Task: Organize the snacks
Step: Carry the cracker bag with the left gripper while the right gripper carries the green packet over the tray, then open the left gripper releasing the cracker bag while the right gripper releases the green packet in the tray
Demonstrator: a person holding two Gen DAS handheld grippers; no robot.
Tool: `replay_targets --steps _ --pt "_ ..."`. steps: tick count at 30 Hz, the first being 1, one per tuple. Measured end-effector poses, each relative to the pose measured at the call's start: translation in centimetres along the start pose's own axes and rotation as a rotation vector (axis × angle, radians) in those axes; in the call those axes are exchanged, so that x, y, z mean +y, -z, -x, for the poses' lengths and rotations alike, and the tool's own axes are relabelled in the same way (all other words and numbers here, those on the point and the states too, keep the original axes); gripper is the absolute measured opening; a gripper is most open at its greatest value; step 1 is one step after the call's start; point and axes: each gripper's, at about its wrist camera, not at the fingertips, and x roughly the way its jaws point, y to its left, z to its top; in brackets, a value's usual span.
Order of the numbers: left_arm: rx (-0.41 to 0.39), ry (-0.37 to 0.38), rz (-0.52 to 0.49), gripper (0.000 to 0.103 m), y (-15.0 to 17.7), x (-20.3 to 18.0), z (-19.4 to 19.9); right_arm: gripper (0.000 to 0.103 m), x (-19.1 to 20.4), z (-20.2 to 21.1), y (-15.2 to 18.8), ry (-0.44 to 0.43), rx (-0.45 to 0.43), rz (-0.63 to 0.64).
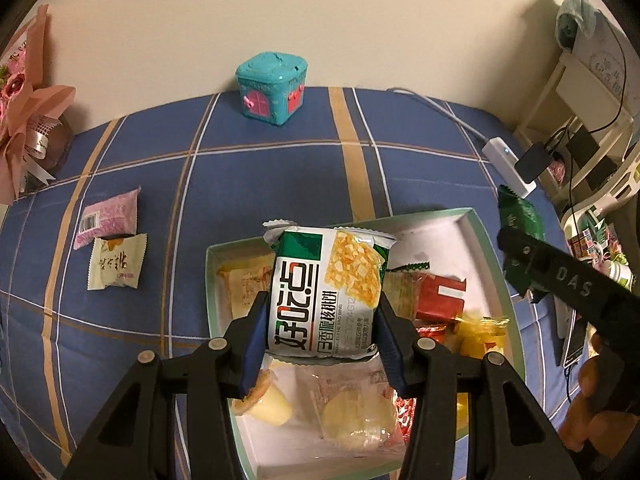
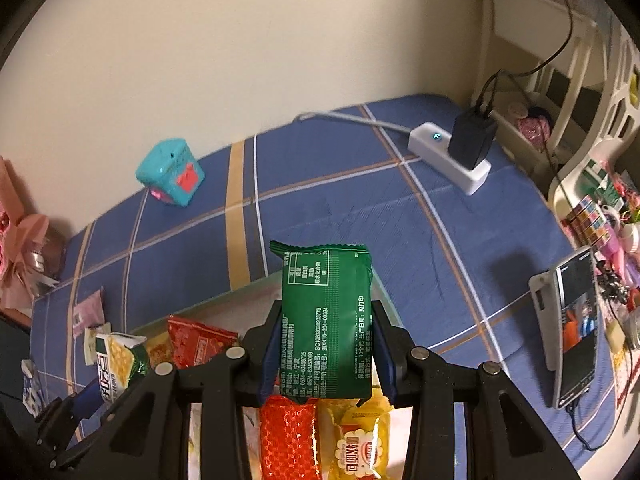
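My left gripper (image 1: 322,312) is shut on a green-and-white cracker packet (image 1: 326,292) and holds it above the pale green box (image 1: 496,264) that holds several snacks. My right gripper (image 2: 326,344) is shut on a dark green snack packet (image 2: 326,320) above the same box (image 2: 256,286). The right gripper and its green packet (image 1: 520,220) show at the right of the left wrist view. The cracker packet (image 2: 118,356) shows at the lower left of the right wrist view. A pink packet (image 1: 108,220) and a cream packet (image 1: 116,264) lie on the blue bedsheet to the left of the box.
A teal toy house box (image 1: 272,92) stands by the wall. A white power strip (image 2: 452,156) with a black charger lies at the right. A phone (image 2: 572,328) leans near the bed's right edge. A pink bouquet (image 1: 24,120) lies at the far left.
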Motion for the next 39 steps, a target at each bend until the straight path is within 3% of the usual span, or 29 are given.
replay_targets --steps 25,33,39 --pt "0.103 -0.008 0.012 0.051 1.2 0.3 -3.7 0.043 1.9 -5.0 2.2 0.014 0.137 0.067" --pt "0.135 0.011 0.027 0.051 1.3 0.3 -4.2 0.043 2.1 -5.7 2.4 0.018 0.157 0.071" --pt "0.127 0.031 0.03 0.058 1.0 0.1 -3.2 0.043 2.3 -4.3 2.0 0.015 0.127 0.078"
